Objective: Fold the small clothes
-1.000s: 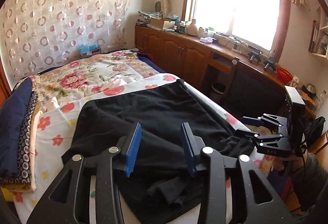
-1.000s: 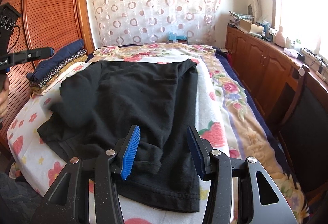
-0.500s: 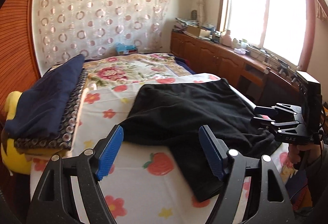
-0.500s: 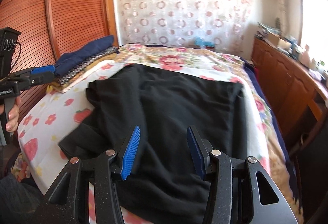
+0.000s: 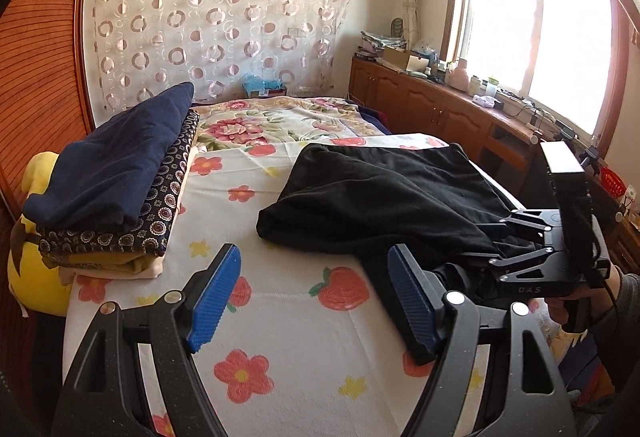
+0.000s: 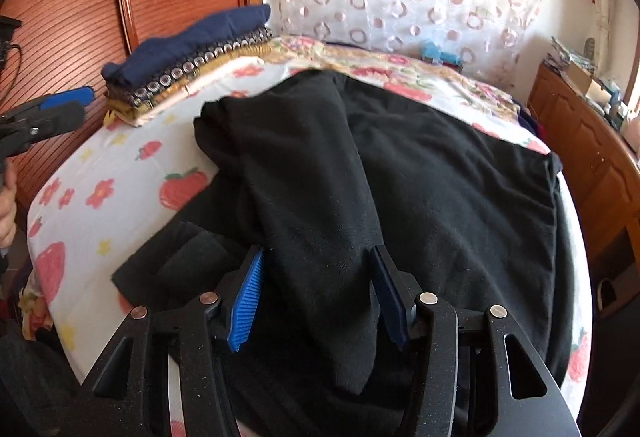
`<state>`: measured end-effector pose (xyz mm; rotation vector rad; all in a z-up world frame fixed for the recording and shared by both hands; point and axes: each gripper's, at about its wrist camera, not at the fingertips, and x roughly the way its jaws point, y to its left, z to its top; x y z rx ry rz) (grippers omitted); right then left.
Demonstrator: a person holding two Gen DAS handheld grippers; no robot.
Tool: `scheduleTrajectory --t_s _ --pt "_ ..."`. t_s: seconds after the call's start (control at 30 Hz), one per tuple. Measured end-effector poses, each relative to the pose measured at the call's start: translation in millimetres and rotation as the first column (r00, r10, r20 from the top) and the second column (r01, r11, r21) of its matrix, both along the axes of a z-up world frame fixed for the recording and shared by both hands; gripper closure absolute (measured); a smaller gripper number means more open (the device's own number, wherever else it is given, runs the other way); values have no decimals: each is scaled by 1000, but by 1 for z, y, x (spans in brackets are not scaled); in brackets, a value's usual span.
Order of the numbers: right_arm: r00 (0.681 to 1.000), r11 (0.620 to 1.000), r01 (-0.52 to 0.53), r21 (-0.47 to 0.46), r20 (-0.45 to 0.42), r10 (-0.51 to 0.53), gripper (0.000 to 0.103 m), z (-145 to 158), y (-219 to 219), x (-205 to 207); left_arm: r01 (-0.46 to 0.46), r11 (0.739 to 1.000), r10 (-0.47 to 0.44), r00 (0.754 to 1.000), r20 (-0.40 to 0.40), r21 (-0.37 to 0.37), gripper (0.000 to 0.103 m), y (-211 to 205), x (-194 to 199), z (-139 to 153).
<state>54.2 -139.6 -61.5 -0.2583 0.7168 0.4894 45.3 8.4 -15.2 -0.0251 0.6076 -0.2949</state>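
Black fabric covers the near part of the bed: the black garment lies spread on the flowered sheet, one long folded strip of it running from the far edge down toward six o'clock in the right wrist view.

At about nine o'clock in the left wrist view sits a stack of folded clothes, a navy piece on top and a dark patterned one under it, well apart from the black garment. A yellow soft toy presses against the stack's left side, by the wooden wardrobe.

The left gripper hangs released, its blue pads spread wide over bare sheet, with a printed strawberry between them and no cloth. The black garment's nearest corner lies at roughly one o'clock from it, close to the right pad but not touching as far as can be seen.

The right gripper is low over the garment, its jaws opening. The folded strip passes between the blue pads and fills most of the gap; the cloth touches or overlaps both pads, yet whether they press it I cannot tell. In the left wrist view this same tool appears at three o'clock, its tips buried in the bunched hem, a hand on its grip.

Behind, a circle-patterned curtain hangs at twelve o'clock, and a wooden cabinet runs under the window at two o'clock.
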Motion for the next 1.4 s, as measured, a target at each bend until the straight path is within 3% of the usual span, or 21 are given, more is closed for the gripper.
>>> scheduleTrajectory --t_s 0.13,0.27,0.33,0.73,0.9,1.03,1.23,1.4 --pt "999 1000 -16 1 -33 16 50 -6 5 12 -1 1000 1 1000 -2 -2 26 0 -1 -1" --pt "996 997 -81 -15 -20 81 86 -4 12 11 -5 1000 5 1000 -1 -5 26 0 -1 -2" --pt "993 992 -119 -40 7 120 89 0 16 4 -6 1000 6 1000 -1 -4 26 0 0 -2" --pt "973 992 -113 61 207 98 91 66 -16 -36 6 1000 -6 1000 10 -9 26 -3 -3 1" --pt "974 995 -55 83 224 36 91 81 -54 -56 13 1000 -13 1000 21 -10 26 -9 -4 4" --pt "981 997 44 57 187 -55 91 68 -87 -69 17 1000 -16 999 35 -9 26 -13 -3 6" --pt "986 988 151 37 65 -153 89 19 -105 -60 30 1000 -30 998 49 -2 26 -25 0 7" --pt "981 982 179 51 64 -182 80 20 -109 -63 36 999 -36 998 55 -1 26 -33 2 8"
